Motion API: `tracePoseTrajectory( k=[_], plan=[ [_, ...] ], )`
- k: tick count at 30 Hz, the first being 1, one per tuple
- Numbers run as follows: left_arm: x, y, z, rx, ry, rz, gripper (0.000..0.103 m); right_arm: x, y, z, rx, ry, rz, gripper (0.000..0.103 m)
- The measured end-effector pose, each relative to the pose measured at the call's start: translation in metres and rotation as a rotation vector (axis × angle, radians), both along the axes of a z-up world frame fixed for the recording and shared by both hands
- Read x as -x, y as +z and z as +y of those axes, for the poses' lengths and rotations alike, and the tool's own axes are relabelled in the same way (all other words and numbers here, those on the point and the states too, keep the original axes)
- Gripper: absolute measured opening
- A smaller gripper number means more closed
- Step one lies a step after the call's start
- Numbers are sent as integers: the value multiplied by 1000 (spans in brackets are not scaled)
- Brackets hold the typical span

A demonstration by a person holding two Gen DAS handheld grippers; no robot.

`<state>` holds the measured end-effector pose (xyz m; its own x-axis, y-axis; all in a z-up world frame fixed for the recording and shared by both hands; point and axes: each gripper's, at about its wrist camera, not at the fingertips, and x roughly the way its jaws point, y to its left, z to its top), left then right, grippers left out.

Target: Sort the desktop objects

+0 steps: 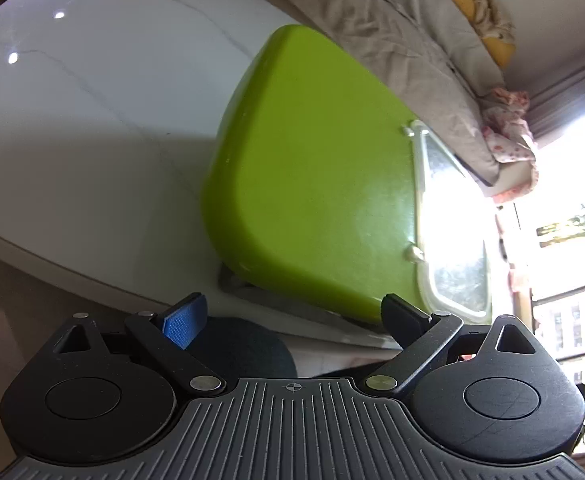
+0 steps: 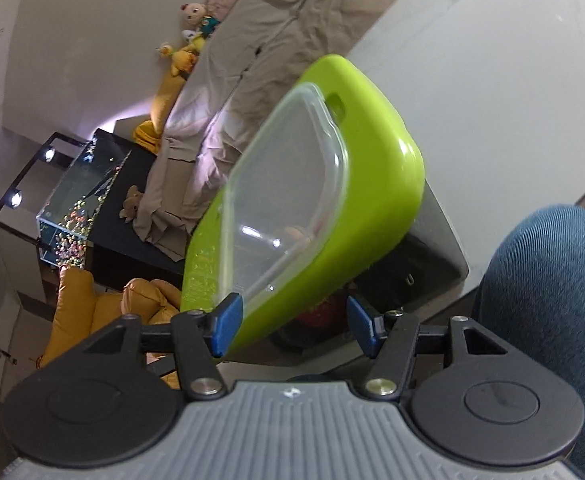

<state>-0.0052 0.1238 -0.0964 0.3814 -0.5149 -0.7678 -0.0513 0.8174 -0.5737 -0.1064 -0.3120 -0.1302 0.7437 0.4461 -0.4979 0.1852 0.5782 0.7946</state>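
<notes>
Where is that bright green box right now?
The green box sits on the white table, just ahead of both open grippers, in the middle of each wrist view.

no legible text, labels, numbers anywhere

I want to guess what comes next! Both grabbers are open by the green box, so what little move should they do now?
Probably close the right gripper: its open fingers already straddle the green box by its clear lid. The left gripper is also open, just short of it.
</notes>
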Motion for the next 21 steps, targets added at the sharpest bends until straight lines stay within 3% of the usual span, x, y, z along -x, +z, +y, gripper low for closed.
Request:
tracePoseTrajectory(
  k=[4, 9, 21],
  plan=[
    [-20, -3, -5, -28, 14, -47, 97, -12, -27, 14, -141, 12, 91, 59],
    [-48, 8, -16, -97, 18, -112, 99, -20, -39, 10, -168, -8, 67, 61],
    [-77, 15, -41, -119, -9, -125, 100, -46, -25, -3, -25, -14, -7, 60]
  ],
)
